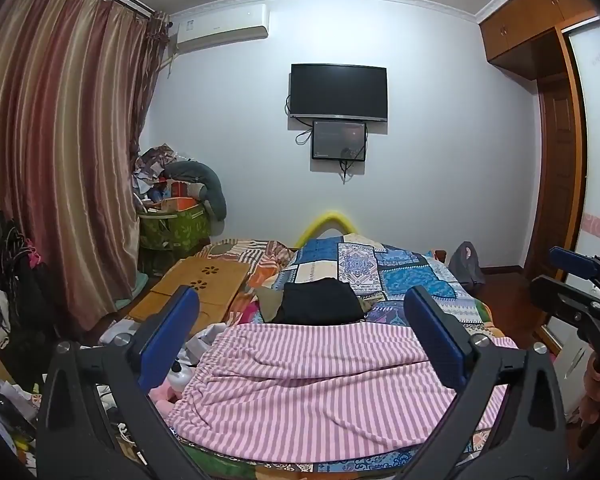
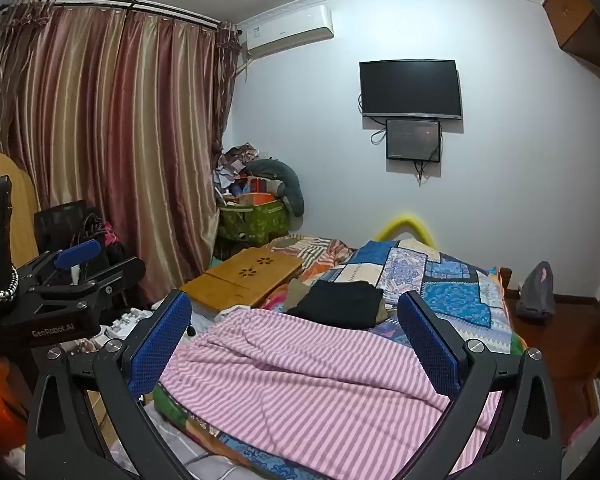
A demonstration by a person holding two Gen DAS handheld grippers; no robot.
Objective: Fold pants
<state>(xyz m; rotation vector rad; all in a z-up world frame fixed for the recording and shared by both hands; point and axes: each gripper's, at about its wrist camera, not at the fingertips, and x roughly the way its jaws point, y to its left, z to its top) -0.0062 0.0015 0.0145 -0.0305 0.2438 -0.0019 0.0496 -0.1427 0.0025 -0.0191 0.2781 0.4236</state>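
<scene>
Here, I see both tools held above the near end of the bed (image 1: 432, 280), where the pink striped pants (image 1: 320, 376) lie spread across the patchwork quilt. My left gripper (image 1: 302, 344) stands wide apart with nothing between its blue pads, and my right gripper (image 2: 296, 350) is spread just as wide and empty. Beyond the pants sits a folded black garment (image 1: 322, 300). Only the left wrist view shows the wooden wardrobe (image 1: 540, 12) at the right; only the right wrist view shows the whole curtain rail (image 2: 132, 4) and a black chair (image 2: 66, 220) at the left.
</scene>
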